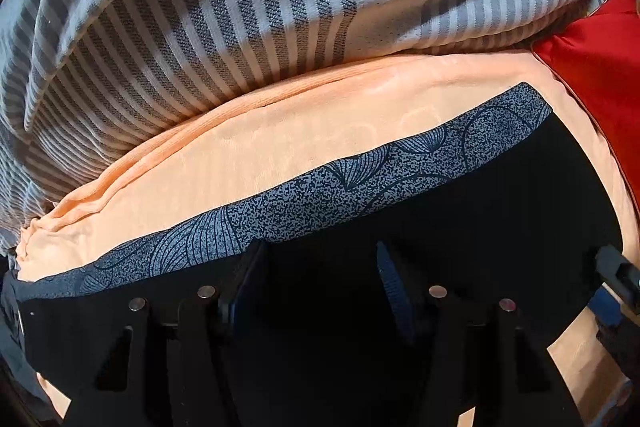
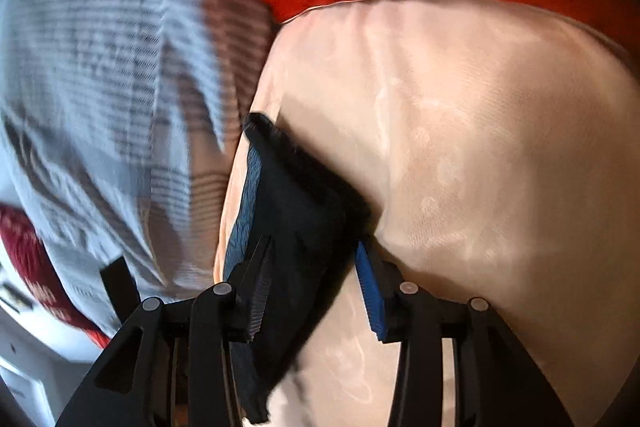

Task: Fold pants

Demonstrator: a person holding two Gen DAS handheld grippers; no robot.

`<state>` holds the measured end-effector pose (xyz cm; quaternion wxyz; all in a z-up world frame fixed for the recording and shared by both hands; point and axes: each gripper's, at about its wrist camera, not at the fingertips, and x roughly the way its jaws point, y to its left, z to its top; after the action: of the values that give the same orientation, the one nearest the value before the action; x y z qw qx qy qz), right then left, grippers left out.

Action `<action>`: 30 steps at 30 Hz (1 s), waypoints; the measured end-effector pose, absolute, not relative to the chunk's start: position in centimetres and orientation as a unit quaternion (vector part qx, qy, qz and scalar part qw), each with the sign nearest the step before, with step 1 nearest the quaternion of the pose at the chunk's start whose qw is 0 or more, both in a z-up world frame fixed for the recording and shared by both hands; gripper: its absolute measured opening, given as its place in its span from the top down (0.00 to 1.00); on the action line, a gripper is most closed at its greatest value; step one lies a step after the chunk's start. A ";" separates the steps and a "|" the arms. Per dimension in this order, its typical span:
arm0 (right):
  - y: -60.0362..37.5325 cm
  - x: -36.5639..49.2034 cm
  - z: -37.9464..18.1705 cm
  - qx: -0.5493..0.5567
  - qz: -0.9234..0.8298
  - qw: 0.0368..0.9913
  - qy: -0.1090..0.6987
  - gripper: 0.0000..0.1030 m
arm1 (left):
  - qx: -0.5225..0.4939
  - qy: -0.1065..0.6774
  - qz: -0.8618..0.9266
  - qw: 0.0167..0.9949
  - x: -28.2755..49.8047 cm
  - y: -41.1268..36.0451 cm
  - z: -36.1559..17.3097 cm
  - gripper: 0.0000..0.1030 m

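From the left wrist view, the left gripper point(image 1: 320, 291) points steeply down over the black pants point(image 1: 460, 203). Its jaws stand partly apart with dark fabric lying between and under them; whether the pads press on it I cannot tell. Just ahead of the fingertips runs the pants' patterned grey waistband point(image 1: 360, 179), beyond it a peach cloth point(image 1: 248, 147), then a grey striped blanket point(image 1: 200, 27); a red cloth point(image 1: 596, 67) lies ahead to the right.

The right gripper point(image 2: 316, 291) has its jaws partly apart, a fold of the black pants point(image 2: 296, 219) between them against the left finger, clear of the blue right pad point(image 2: 370, 291). Peach cloth point(image 2: 480, 147) spreads ahead and right.
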<state>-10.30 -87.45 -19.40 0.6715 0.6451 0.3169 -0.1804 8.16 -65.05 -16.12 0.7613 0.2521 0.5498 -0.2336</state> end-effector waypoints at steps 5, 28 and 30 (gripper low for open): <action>-84.5 -6.7 -14.3 0.473 -0.174 0.779 0.372 0.55 | 0.253 0.548 -0.234 0.762 8.2 -65.3 -17.0 0.43; -84.3 -8.1 -19.1 0.621 -0.123 0.704 0.322 0.55 | 0.224 0.591 -0.185 0.753 8.7 -58.6 -16.0 0.43; -84.4 -6.7 -19.4 0.620 -0.121 0.708 0.315 0.55 | 0.221 0.589 -0.187 0.755 8.5 -58.5 -16.1 0.42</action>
<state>-6.72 -84.44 -19.39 0.7078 0.6204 0.3154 -0.1214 8.55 -58.51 -16.06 0.7548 0.2214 0.5886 -0.1866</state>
